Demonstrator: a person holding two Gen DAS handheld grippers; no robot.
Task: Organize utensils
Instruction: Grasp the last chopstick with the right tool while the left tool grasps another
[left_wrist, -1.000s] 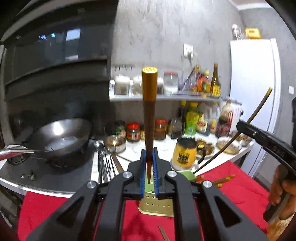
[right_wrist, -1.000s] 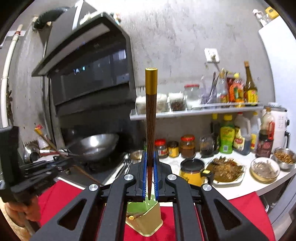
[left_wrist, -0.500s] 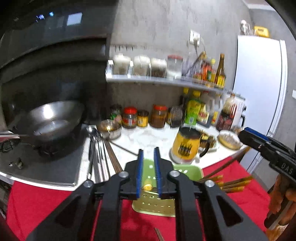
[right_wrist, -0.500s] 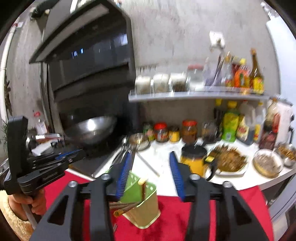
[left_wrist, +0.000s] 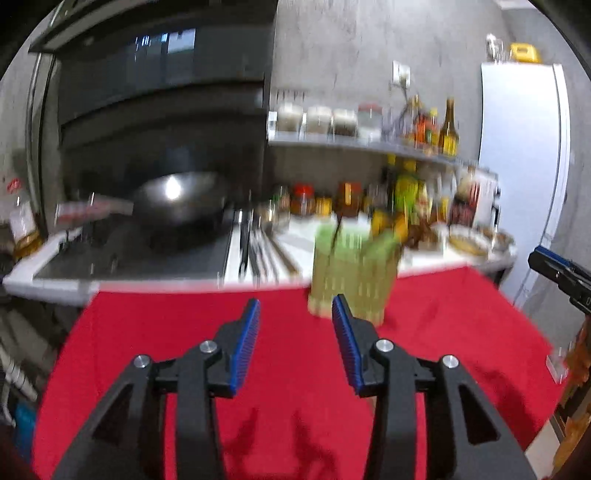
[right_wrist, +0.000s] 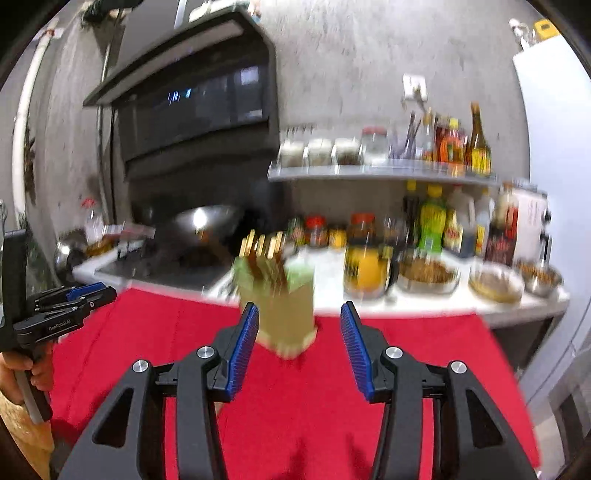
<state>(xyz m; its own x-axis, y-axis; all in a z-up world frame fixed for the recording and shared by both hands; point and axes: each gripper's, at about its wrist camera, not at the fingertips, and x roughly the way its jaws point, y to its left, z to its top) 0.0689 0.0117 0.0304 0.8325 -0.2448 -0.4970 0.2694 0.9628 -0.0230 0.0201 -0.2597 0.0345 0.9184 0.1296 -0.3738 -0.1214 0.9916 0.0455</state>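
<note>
Two grippers empty, chopsticks (right_wrist: 262, 254) stowed upright in the green holder (right_wrist: 284, 314).
We see the left gripper (left_wrist: 295, 345) with jaws just opened further and the right gripper (right_wrist: 297, 345) with jaws parted; nothing sits between either pair. The holder stands at the far edge of the red cloth (right_wrist: 314, 406), which shows no loose utensils in blurred frames. Beyond the holder, spoons (left_wrist: 258, 251) lie on the counter by the wok (left_wrist: 181, 201), possibly still unsorted.

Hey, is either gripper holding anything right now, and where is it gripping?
Nothing held. The left gripper and right gripper are open and empty.
</note>
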